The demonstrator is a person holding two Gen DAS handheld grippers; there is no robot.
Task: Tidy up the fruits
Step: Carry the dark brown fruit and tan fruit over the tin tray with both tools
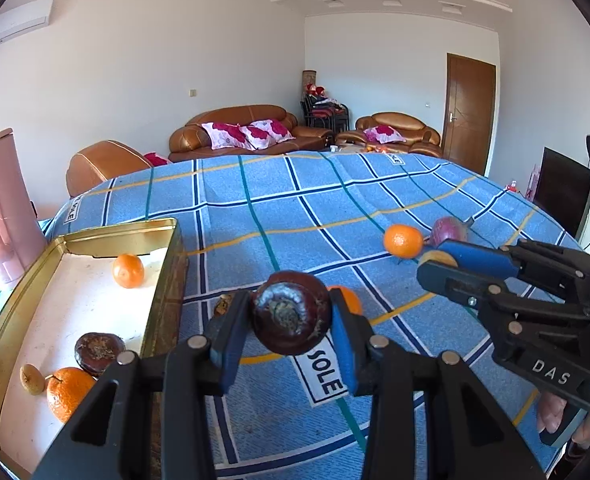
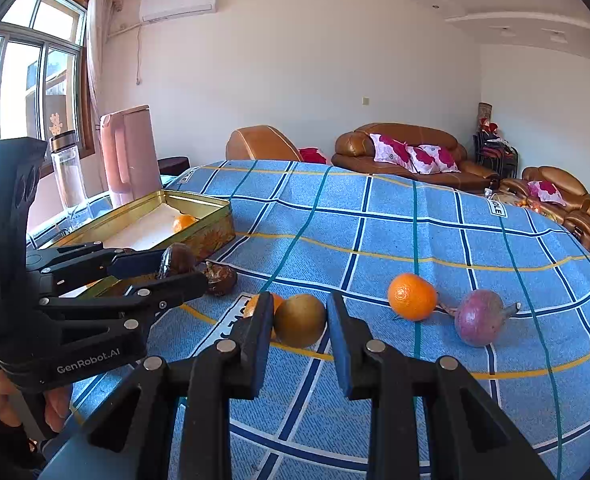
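Left gripper (image 1: 291, 316), lower centre of the left wrist view: its blue pads are pressed against both flanks of a dark brown fruit (image 1: 292, 312), which is carried clear of the blue checked tablecloth (image 1: 295, 208). The grip sits near the fruit's widest part, so it looks secure.

Right gripper (image 2: 299, 320), lower centre of the right wrist view: the jaws stand moderately wide on either side of a tan round fruit (image 2: 299, 320). Whether the pads already touch it cannot be told; from the left wrist view the fruit (image 1: 438, 258) appears lodged between the fingers.

To the lower left of the left wrist view lies the gold tin tray (image 1: 167, 264), holding two tangerines, another dark fruit and a small tan fruit. An orange (image 2: 412, 297) and a purple fruit (image 2: 481, 317) rest at centre right of the right wrist view, just beside each other; another dark fruit (image 2: 220, 278) sits beside the tray wall.

Judged step: carrying the dark fruit into the tray. To do it well:
- lift it above the tray rim before crossing
- lower it onto a bare patch of the white floor, away from fruit already there
- open only when it rests, since round fruit is apt to roll

The right gripper should centre on its fruit before closing.
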